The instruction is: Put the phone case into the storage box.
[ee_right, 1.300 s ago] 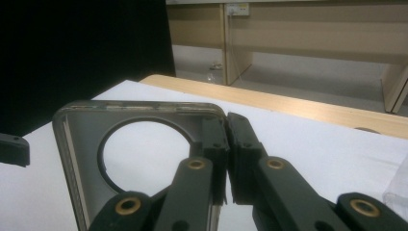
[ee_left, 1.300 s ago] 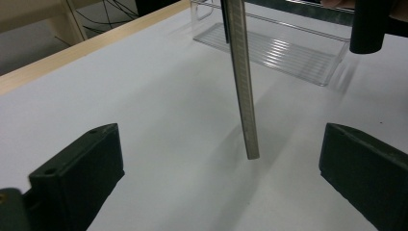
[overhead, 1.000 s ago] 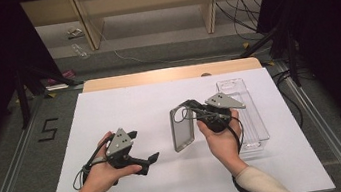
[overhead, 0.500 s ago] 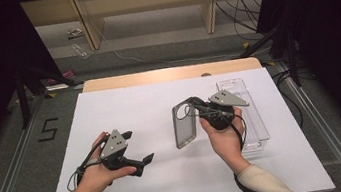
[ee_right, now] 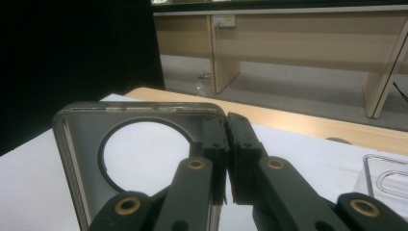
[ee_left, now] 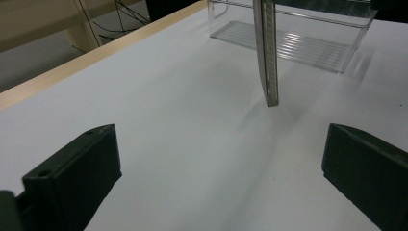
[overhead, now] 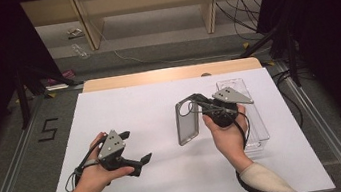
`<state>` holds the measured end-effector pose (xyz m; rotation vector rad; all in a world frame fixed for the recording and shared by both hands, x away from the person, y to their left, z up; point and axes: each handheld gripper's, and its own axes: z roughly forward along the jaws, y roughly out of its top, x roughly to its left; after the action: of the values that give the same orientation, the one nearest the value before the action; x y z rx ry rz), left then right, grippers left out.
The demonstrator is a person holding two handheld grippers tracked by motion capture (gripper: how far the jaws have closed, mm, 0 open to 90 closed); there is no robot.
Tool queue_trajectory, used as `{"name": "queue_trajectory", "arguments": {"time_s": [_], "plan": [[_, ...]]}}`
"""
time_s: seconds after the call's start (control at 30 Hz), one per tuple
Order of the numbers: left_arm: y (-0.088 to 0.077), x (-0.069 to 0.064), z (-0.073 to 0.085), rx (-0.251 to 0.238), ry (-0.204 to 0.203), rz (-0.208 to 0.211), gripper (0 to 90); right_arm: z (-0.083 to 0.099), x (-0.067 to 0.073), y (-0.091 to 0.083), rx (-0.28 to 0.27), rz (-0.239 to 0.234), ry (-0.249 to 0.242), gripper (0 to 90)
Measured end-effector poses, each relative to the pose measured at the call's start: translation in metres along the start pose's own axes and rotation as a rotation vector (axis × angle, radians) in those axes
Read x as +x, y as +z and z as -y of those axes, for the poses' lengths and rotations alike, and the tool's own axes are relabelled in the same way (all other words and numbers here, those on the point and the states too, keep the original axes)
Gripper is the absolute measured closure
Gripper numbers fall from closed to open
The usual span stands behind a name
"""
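Phone case: grey, translucent, with a round cutout near its top end. Held clear of the white table, over the middle-right of the sheet. Long axis runs roughly away from the person in the high view, cutout end farther from them, open face tilted toward the left side of the table. In the left gripper view it hangs edge-on, near vertical, lower corner above the sheet.

Right gripper: jaws pressed together on the case's right-hand wall near the cutout corner. In the right gripper view the two pads sit nearly flush with the thin wall pinched between them. Right hand wraps the body from below.

Left gripper: jaws spread wide, nothing between them, no contact with the case. It sits low over the sheet at the left, well apart from the case, jaws aimed toward the right side. Left hand holds it.

Clear plastic tray: on the sheet just right of the right hand, long axis also running away from the person.
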<state>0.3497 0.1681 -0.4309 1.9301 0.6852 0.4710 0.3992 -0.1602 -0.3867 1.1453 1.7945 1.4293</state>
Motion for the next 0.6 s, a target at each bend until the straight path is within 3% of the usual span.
{"name": "queue_trajectory", "arguments": {"time_s": [0.6], "plan": [[0.0001, 0.0007, 0.0012, 0.008, 0.002, 0.001, 0.0, -0.0076, -0.0098, -0.0061, -0.021, 0.029, 0.007, 87.7]]}}
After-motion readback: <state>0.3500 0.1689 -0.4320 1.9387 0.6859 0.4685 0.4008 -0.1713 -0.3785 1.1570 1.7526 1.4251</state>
